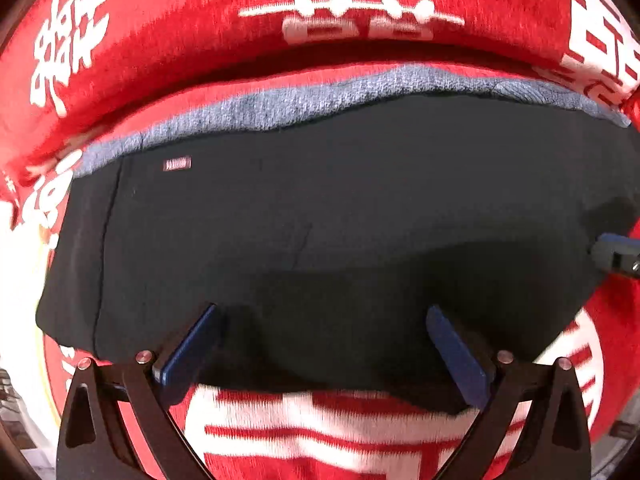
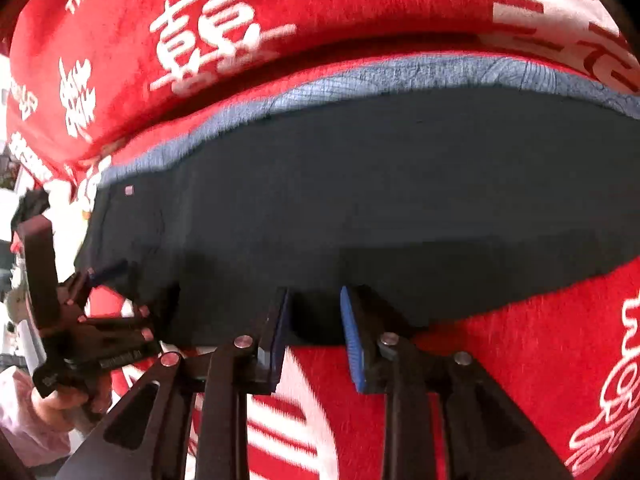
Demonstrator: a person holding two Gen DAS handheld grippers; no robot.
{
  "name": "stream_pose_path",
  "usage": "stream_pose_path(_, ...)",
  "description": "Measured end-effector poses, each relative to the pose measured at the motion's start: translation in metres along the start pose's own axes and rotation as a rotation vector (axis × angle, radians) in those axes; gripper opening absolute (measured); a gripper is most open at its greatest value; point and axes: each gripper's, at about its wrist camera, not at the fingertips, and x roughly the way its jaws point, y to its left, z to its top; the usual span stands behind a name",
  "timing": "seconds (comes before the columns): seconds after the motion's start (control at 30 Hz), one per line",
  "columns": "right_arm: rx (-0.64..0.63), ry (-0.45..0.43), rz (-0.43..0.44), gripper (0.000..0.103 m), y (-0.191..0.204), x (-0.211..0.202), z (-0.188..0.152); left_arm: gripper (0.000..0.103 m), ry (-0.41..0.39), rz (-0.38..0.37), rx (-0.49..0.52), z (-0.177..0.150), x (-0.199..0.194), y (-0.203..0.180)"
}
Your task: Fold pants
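Note:
Black pants (image 1: pixel 320 208) lie folded flat on a red cover with white characters; they also show in the right wrist view (image 2: pixel 380 208). A small label (image 1: pixel 177 163) sits near their far left corner. My left gripper (image 1: pixel 322 314) is open, its blue pads (image 1: pixel 188 354) spread wide over the pants' near edge. My right gripper (image 2: pixel 314 294) is open with a narrower gap at the near edge, and its tip shows at the far right of the left wrist view (image 1: pixel 616 254). The left gripper (image 2: pixel 106 270) shows at the pants' left corner in the right wrist view.
A grey-blue garment (image 1: pixel 320 100) lies under the pants, its far edge showing; it also shows in the right wrist view (image 2: pixel 360 84). The red cover (image 1: pixel 180 20) rises in a fold behind. A hand in a pink sleeve (image 2: pixel 44 408) holds the left gripper.

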Motion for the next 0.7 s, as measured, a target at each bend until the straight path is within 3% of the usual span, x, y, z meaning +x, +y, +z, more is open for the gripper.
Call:
stream_pose_path(0.07,0.014,0.036,0.005,0.029,0.007,-0.003,0.003,0.103,0.028,0.02,0.004,0.006,-0.007,0.012)
stream_pose_path(0.2,-0.068,-0.006,0.06,0.03,0.047,-0.003,0.037,0.103,-0.081,0.098,-0.054,0.034,-0.029,0.064)
stream_pose_path(0.33,-0.161,0.008,0.106,0.03,0.104,0.036,0.081,0.103,-0.076,0.229,-0.169,0.06,-0.016,0.132)
stream_pose_path(0.43,-0.195,0.032,0.149,0.03,0.147,0.072,0.106,0.103,-0.038,0.283,-0.23,0.063,0.001,0.173)
stream_pose_path(0.53,-0.233,0.086,0.128,0.03,0.173,0.108,0.109,0.103,-0.03,0.161,-0.289,0.052,0.012,0.192)
stream_pose_path(0.6,-0.264,0.119,0.037,0.029,0.178,0.13,0.106,0.103,-0.03,0.136,-0.281,0.051,0.013,0.193)
stream_pose_path(0.7,-0.278,0.068,0.019,0.026,0.175,0.128,0.108,0.103,-0.034,0.127,-0.287,0.05,0.015,0.193)
